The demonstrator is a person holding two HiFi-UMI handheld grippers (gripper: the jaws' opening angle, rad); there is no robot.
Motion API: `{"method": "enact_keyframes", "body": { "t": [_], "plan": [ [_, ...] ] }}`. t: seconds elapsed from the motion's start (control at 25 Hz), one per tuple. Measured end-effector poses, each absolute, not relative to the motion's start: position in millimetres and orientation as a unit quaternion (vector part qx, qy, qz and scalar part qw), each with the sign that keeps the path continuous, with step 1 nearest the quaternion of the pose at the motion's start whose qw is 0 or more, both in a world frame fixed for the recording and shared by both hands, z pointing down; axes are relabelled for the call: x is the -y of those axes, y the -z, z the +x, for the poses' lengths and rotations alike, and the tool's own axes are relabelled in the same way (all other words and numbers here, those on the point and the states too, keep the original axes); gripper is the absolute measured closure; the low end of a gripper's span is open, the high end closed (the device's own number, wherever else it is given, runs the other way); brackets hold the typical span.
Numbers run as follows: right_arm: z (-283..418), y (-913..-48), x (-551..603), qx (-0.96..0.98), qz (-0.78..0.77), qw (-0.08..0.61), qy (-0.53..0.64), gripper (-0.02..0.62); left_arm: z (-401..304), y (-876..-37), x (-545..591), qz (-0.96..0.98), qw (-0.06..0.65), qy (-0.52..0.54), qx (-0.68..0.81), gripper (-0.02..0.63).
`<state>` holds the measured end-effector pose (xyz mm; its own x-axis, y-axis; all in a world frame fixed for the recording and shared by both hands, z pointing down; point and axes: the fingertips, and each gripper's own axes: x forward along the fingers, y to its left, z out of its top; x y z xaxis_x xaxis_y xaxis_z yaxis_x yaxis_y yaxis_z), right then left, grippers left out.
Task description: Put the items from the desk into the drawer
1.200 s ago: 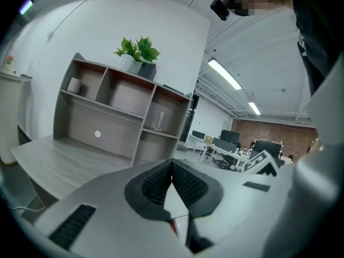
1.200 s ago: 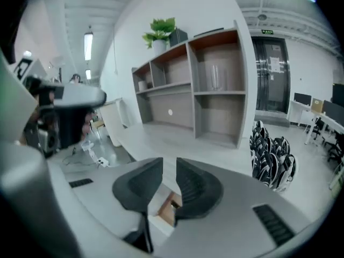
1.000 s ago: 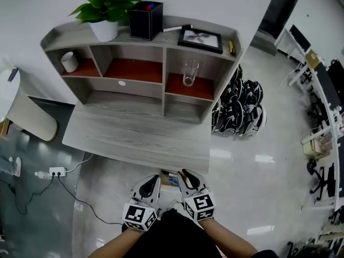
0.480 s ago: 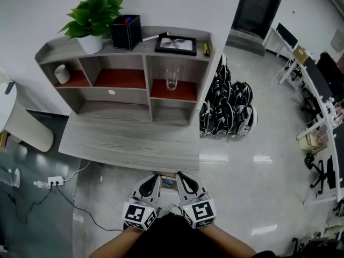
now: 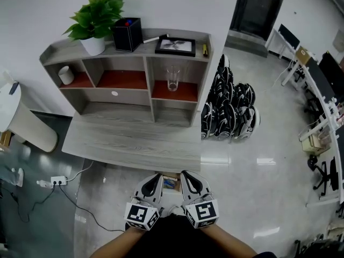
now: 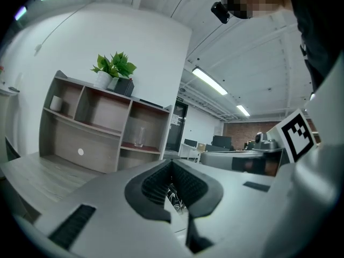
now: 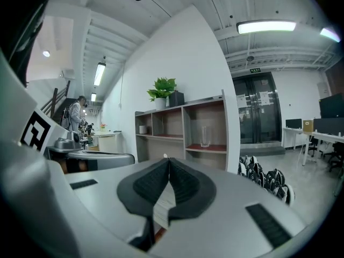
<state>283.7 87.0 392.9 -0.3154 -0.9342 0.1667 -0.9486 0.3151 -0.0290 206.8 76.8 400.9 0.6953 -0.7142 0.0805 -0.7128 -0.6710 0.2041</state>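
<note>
A white cup (image 5: 66, 74) sits in the left cubby of the desk (image 5: 134, 140). On top stand a potted plant (image 5: 97, 20), a black pen holder (image 5: 127, 34) and a picture frame (image 5: 175, 45). A glass (image 5: 172, 78) stands in the right cubby. Before the desk's front edge, the left gripper (image 5: 156, 177) and right gripper (image 5: 185, 175) are both pinched together, empty.

I am in an open office: desks (image 5: 321, 85) and swivel chairs (image 5: 321, 177) line my right, strip lights (image 7: 266, 27) hang overhead, glass double doors (image 7: 257, 109) stand beyond, and a potted plant (image 5: 98, 16) tops the shelf unit (image 5: 144, 93) along the worktop's (image 5: 134, 143) back edge.
</note>
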Motion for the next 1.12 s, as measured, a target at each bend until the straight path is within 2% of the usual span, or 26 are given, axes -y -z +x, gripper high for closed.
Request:
{"method": "enact_keyframes", "body": {
  "t": [0.36,1.12],
  "plan": [
    [282,-400,-89,0.806,0.584,0.083,-0.051,0.577,208,-398,-80,0.914,0.107,0.004,0.392,0.594],
    [270,-393,-94,0.816,0.57,0.082,-0.043,0.577,203,-399,-83,0.911,0.101,0.003,0.4,0.594]
  ]
}}
